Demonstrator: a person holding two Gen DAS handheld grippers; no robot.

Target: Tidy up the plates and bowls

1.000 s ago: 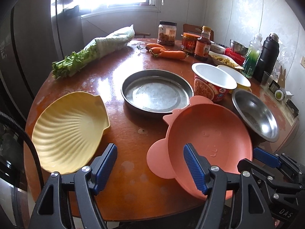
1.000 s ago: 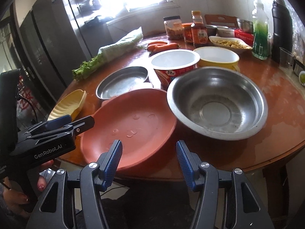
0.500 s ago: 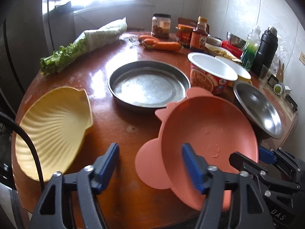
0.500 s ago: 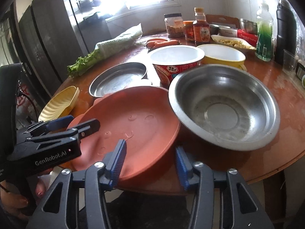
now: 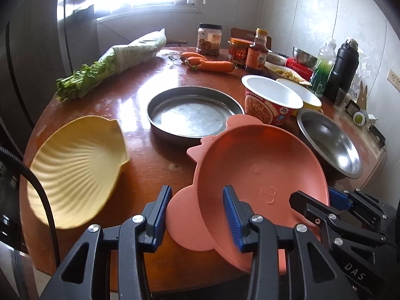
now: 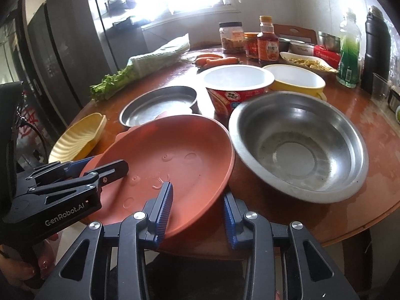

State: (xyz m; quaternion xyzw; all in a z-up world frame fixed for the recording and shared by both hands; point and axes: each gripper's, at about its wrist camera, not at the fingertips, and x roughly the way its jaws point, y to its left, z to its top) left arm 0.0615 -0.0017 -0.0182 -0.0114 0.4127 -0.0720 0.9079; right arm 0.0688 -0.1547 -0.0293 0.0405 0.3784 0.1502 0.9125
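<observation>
A pink bowl with ears (image 5: 260, 167) sits at the round table's near edge, overhanging it. My left gripper (image 5: 197, 210) is closing on its left ear and wall, one pad against the ear's edge and the other inside the bowl. In the right wrist view my right gripper (image 6: 197, 207) is closing on the near rim of the pink bowl (image 6: 175, 157), with one pad inside and one outside. Both pairs of pads touch it. A yellow shell plate (image 5: 75, 165) lies to the left and a flat steel pan (image 5: 192, 115) behind.
A deep steel bowl (image 6: 300, 147) touches the pink bowl's right side. Behind it stand a red noodle cup (image 6: 237, 85) and a yellow bowl (image 6: 295, 77). Carrots (image 5: 212, 65), wrapped greens (image 5: 117, 62), jars and bottles fill the far side of the table (image 5: 150, 155).
Both grippers' jaws have narrowed from wide apart onto the pink bowl's rim. The bowl now sits tilted between them. Nothing else on the table has moved.
</observation>
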